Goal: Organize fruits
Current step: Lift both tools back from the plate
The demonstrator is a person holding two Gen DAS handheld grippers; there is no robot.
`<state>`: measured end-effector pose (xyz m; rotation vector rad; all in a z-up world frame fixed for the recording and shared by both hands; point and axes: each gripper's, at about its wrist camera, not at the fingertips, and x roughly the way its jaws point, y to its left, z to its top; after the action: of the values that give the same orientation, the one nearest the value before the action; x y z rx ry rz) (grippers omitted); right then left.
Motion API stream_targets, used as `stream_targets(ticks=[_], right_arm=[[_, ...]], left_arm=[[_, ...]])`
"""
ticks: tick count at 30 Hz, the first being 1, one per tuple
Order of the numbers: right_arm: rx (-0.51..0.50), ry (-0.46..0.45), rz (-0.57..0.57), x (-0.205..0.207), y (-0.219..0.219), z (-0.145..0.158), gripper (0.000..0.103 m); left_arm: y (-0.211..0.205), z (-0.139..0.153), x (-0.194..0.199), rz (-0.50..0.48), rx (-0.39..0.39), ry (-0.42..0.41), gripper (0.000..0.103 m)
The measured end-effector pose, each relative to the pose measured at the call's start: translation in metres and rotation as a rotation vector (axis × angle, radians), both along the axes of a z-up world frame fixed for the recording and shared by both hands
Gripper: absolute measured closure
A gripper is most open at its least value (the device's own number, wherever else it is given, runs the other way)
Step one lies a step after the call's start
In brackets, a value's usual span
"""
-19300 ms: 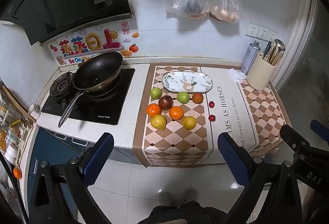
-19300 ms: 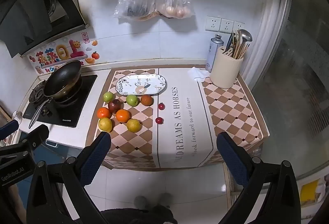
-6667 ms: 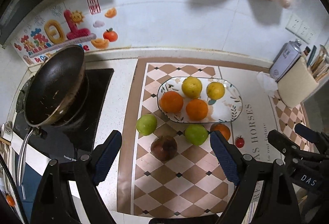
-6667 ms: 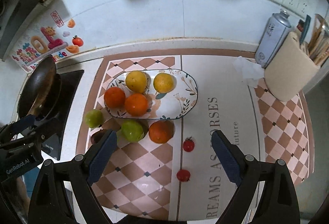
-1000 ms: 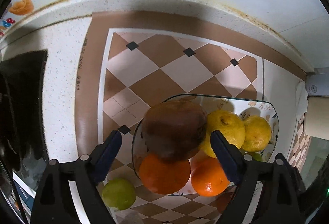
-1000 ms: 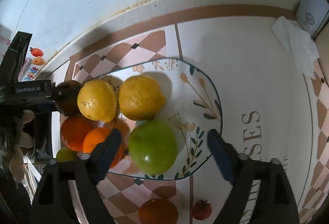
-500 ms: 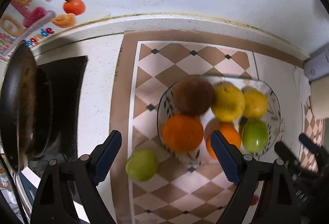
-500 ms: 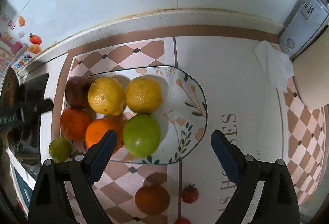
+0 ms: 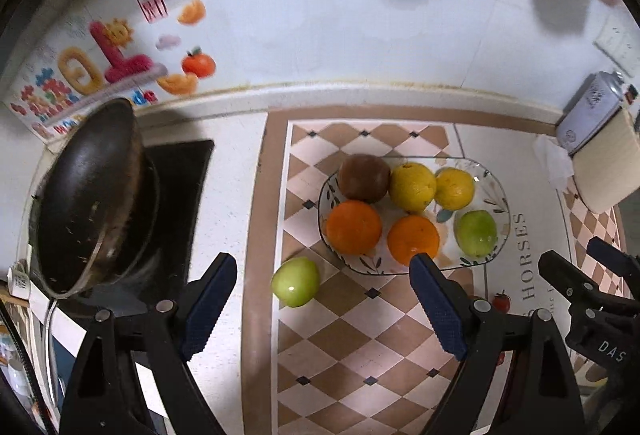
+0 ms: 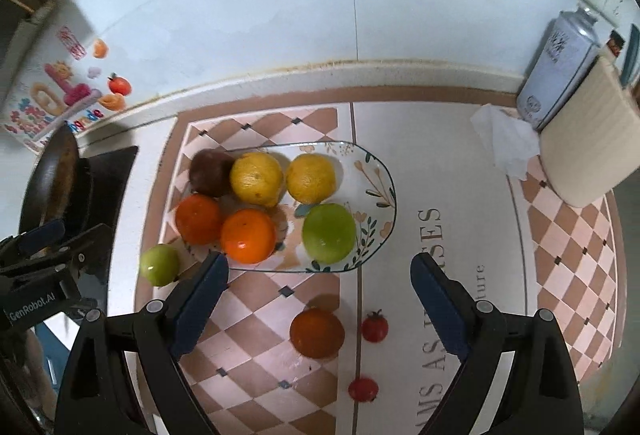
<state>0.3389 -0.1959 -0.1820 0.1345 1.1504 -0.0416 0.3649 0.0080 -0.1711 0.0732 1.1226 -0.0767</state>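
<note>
Both my grippers hang above the counter with nothing in them: my left gripper (image 9: 322, 305) has its jaws spread wide over bare mat, and my right gripper (image 10: 320, 301) is just as wide and just as empty.

The plate (image 10: 380, 171) already carries six fruits. From its centre, the brown fruit (image 10: 210, 173) sits at ten o'clock, two lemons (image 10: 257, 178) at twelve, two oranges (image 10: 248, 235) at seven, and a green apple (image 10: 329, 233) at four. Four pieces are left on the mat: a second green apple (image 9: 296, 281) just off the plate's rim at eight o'clock, a darker orange fruit (image 10: 317, 331) at six, and two small tomatoes (image 10: 375, 325) further out.

My worry is crowding. The plate is shallow glass with a low rim, and the fruits touch one another; I judge that pushing a round one into the pack could nudge a neighbour over the edge. The free space is at three o'clock, so I would aim there.

The apples look smooth and glossy, so the pads may slip if I close off-centre. The lemons and oranges are dimpled and should grip better. The tomatoes are tiny and probably soft; a hard squeeze could split them. The checkered mat (image 9: 352, 375) looks like flat printed cloth, and a dragged finger could wrinkle it and roll fruit away.
</note>
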Motion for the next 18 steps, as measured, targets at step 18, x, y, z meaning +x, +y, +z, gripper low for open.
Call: stream_targets(ticks=[18], right_arm=[[-0.008, -0.184, 0.005, -0.108, 0.012, 0.089, 0.008]], left_arm=[[0.009, 0.062, -0.098, 0.0, -0.083, -0.162, 0.015]])
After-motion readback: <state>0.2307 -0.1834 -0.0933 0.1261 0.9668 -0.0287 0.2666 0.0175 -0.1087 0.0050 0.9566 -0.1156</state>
